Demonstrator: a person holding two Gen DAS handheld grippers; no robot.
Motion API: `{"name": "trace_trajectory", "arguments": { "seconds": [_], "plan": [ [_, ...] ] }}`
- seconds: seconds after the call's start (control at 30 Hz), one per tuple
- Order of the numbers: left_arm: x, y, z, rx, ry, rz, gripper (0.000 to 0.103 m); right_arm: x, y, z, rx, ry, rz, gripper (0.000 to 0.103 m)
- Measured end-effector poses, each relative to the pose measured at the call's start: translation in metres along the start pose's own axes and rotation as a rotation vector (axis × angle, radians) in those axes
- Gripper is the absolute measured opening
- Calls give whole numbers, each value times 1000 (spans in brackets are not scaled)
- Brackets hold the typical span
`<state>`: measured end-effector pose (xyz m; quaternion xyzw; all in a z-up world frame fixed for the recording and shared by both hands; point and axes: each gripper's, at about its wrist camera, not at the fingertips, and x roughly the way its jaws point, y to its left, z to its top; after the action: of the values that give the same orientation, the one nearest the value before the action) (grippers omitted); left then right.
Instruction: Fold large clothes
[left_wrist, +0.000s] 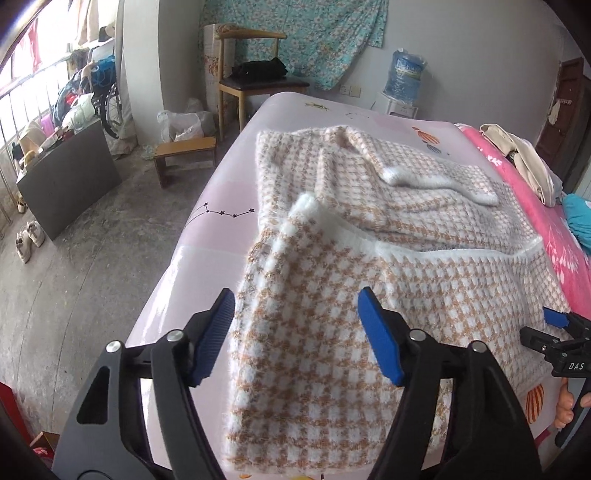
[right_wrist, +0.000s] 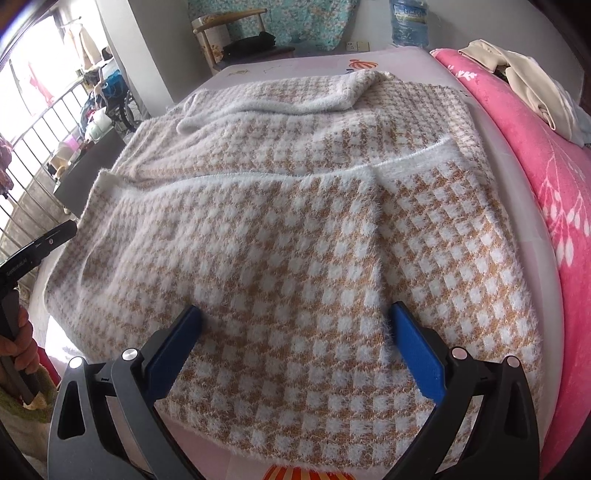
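So both grippers are angled down over the checked sweater (right_wrist: 295, 229), which is spread out on the pale pink sheet (left_wrist: 207, 236) covering the bed. The left gripper (left_wrist: 295, 332) sits above the sweater's near left part, jaws parted with fabric below the gap, nothing pinched as far as I can see. The right gripper (right_wrist: 295, 350) is low over the near hem, blue fingers (right_wrist: 417, 354) spread wide, tips right at the knit, not clamped. A hand (right_wrist: 22, 343) grips the left tool's handle. Pink blanket (right_wrist: 554, 206) runs along the right side.
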<state>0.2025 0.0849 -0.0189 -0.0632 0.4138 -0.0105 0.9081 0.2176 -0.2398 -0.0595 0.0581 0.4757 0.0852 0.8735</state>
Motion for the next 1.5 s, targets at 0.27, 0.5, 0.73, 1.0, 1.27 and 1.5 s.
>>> {"name": "trace_trajectory", "arguments": {
  "seconds": [0.27,0.5,0.73,1.0,1.27,1.5],
  "plan": [
    [22,10,5,-5,50,-4,30,1,1,2,-4,10,-9,98],
    [12,12,4,5,41,-98,21,2,2,2,-5,10,-11,98],
    [39,17,14,-12,106,-88,22,2,2,2,-4,14,-12,98],
    [11,-2,11,84,27,-284,22,2,2,2,-5,14,-14,98],
    [40,-15,15,136,84,-120,23,3,3,2,-5,16,-17,98],
    [39,-18,18,124,92,-155,23,3,3,2,-8,14,-17,98]
  ]
}}
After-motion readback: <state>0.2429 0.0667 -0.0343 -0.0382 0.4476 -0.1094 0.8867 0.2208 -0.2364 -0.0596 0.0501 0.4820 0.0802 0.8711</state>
